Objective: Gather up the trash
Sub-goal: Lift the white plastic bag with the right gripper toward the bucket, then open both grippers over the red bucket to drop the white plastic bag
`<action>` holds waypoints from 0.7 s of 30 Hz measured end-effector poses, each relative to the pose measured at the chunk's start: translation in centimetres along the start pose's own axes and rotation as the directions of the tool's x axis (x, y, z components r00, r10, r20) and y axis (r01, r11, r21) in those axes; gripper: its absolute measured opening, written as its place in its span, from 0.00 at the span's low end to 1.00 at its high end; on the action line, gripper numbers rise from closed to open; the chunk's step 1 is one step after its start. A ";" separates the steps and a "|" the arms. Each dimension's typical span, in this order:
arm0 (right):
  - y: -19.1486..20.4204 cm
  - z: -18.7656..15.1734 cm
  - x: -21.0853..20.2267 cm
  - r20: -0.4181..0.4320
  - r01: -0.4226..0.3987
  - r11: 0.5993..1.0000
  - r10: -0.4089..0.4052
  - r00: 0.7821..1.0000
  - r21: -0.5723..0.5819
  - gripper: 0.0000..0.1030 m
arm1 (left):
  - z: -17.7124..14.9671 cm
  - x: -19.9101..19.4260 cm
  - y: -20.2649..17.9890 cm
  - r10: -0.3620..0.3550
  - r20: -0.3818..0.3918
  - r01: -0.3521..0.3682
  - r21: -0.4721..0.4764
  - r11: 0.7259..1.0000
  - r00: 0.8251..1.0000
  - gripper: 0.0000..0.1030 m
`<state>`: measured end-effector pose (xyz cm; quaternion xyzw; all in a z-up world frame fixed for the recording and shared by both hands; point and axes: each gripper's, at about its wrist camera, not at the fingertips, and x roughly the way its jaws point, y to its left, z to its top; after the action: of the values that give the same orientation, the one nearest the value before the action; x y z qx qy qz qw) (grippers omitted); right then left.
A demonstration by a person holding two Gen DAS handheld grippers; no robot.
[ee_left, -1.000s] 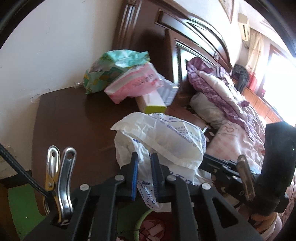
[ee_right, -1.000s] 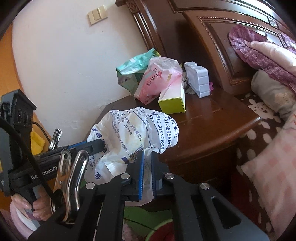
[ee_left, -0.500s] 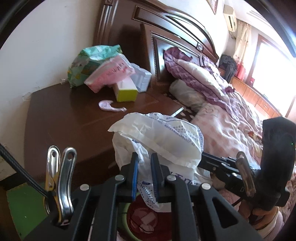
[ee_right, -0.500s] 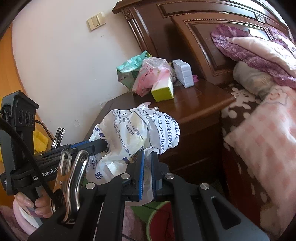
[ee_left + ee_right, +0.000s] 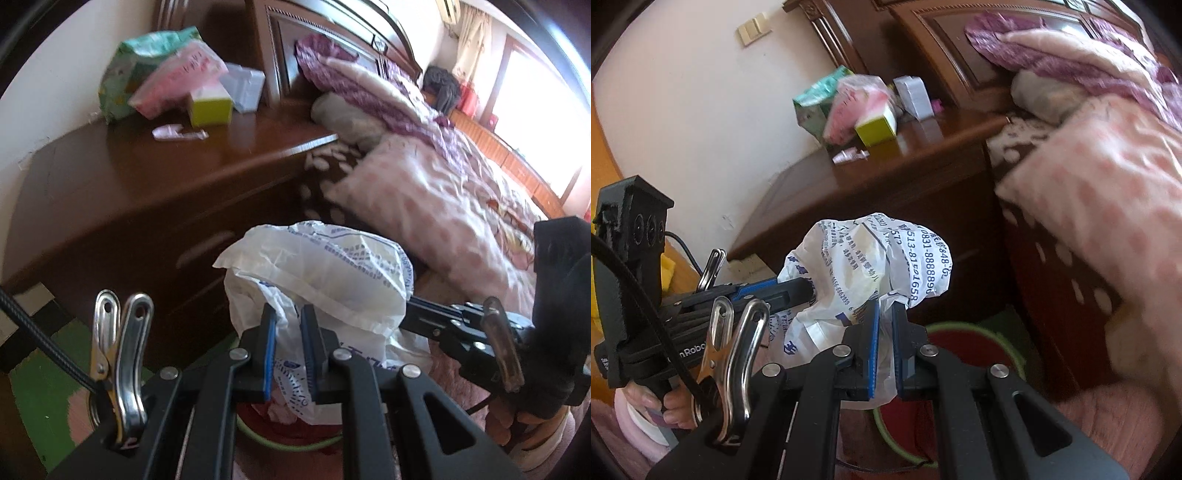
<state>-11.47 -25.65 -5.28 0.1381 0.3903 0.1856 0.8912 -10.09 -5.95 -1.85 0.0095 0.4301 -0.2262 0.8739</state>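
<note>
A bed (image 5: 436,184) with a pink spotted quilt and a purple blanket is filling the right side of both views, backed by a dark wooden headboard (image 5: 960,55). Beside it, a dark wooden nightstand (image 5: 129,192) is serving as the worktop, carrying a green packet (image 5: 129,70), a pink packet (image 5: 181,77), a yellow-green box (image 5: 210,107), a pale plastic box (image 5: 243,86) and a small pinkish wrapper (image 5: 177,132) lying apart in front of the box.

A white plastic bag (image 5: 325,280) with blue print is hanging in the air in front of the nightstand, just above a green-rimmed bin (image 5: 993,347) with a red inside that is standing on the floor.

The left gripper (image 5: 289,350) is pinching the bag's near side, its blue-padded fingers (image 5: 269,354) closed on a fold of plastic. The right gripper (image 5: 884,343) is likewise clamping the bag from the other side, with thin film caught between its fingers (image 5: 873,347). In each view the other gripper is reaching in sideways to the bag, held by a hand (image 5: 665,406) at the edge of the picture.
</note>
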 end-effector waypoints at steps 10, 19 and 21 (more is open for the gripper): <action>-1.9 -2.5 0.9 -0.085 0.068 0.996 -0.064 0.994 0.050 0.08 | -2.8 4.1 -1.3 -0.001 -0.132 0.008 0.048 0.999 0.991 0.13; -3.3 -3.9 2.8 -0.179 0.147 0.987 -0.132 0.975 0.072 0.08 | -4.6 8.0 -2.1 0.008 -0.239 0.010 0.073 0.997 0.971 0.13; -3.5 -4.0 3.4 -0.197 0.164 0.984 -0.147 0.969 0.073 0.08 | -4.8 9.0 -2.1 0.005 -0.267 0.015 0.072 0.997 0.964 0.13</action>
<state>-11.59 -26.92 -11.48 0.1282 0.4914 0.1100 0.8544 -9.81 -10.34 -11.34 0.0707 0.5352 -0.2406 0.8066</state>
